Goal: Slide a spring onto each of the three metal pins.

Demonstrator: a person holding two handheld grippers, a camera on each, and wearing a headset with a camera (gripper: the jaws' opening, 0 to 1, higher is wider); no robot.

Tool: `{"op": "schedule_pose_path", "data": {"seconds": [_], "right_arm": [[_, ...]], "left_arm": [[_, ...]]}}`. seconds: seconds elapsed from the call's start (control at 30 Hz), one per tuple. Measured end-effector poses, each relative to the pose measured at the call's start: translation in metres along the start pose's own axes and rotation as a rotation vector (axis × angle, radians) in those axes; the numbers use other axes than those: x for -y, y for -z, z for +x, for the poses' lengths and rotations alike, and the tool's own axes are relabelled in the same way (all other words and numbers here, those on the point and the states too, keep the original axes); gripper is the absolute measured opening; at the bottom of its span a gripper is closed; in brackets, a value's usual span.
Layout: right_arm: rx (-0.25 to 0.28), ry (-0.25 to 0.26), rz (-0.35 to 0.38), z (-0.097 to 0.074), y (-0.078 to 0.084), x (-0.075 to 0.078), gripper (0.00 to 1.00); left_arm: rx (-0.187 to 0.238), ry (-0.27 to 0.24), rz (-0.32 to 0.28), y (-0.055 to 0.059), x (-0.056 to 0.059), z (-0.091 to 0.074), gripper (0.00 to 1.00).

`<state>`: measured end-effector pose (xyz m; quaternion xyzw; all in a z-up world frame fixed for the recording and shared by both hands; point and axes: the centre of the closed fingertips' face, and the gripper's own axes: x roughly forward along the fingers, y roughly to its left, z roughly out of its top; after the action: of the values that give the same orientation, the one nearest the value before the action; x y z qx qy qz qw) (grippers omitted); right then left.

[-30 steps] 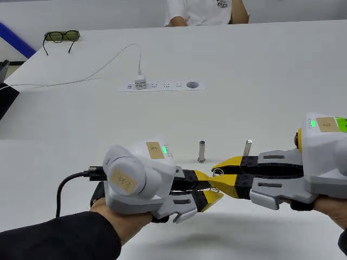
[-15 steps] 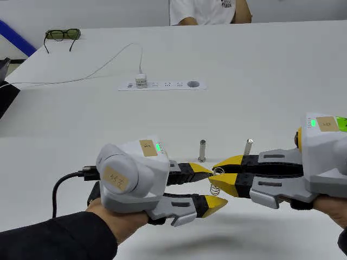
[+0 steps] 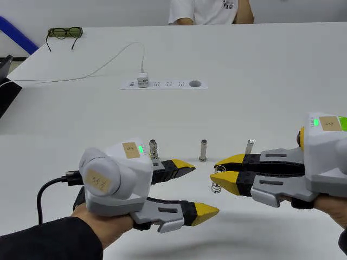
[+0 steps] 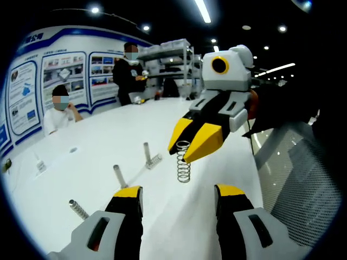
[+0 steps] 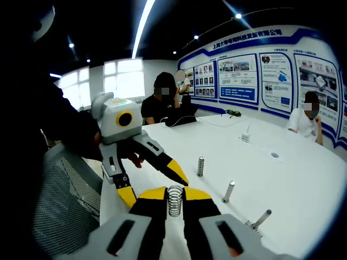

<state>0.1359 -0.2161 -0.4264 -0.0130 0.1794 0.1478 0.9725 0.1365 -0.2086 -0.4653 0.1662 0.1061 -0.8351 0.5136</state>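
Three metal pins stand in a row on the white table. The left pin [image 3: 153,149] carries a spring; the middle pin [image 3: 203,150] and the right pin [image 3: 249,146] are bare. My right gripper [image 3: 218,170] is shut on a loose spring [image 3: 216,183], which hangs upright from its yellow tips just in front of the middle pin. In the right gripper view the spring [image 5: 174,203] sits between the right gripper [image 5: 174,192] jaws. My left gripper [image 3: 199,188] is open and holds nothing, a short way left of the spring [image 4: 184,162]. Its own jaws [image 4: 179,196] are spread wide.
A white power strip [image 3: 162,84] with a plug and a cable lies across the table's middle. Dark glasses [image 3: 65,33] rest at the far left. A person [image 3: 209,11] sits at the far edge. A black cable [image 3: 51,187] trails from the left gripper.
The left gripper has opened and drawn back to the left, away from the spring, uncovering the left pin. The right gripper has kept its hold on the spring and stayed put.
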Motion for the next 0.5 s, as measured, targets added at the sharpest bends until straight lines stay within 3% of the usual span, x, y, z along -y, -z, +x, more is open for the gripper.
{"op": "schedule_pose_path", "data": {"seconds": [0.5], "right_arm": [[-0.002,0.020,-0.012,0.003,-0.005,0.013,0.12]], "left_arm": [[-0.010,-0.093,-0.050,0.019,-0.017,-0.029,0.61]]}}
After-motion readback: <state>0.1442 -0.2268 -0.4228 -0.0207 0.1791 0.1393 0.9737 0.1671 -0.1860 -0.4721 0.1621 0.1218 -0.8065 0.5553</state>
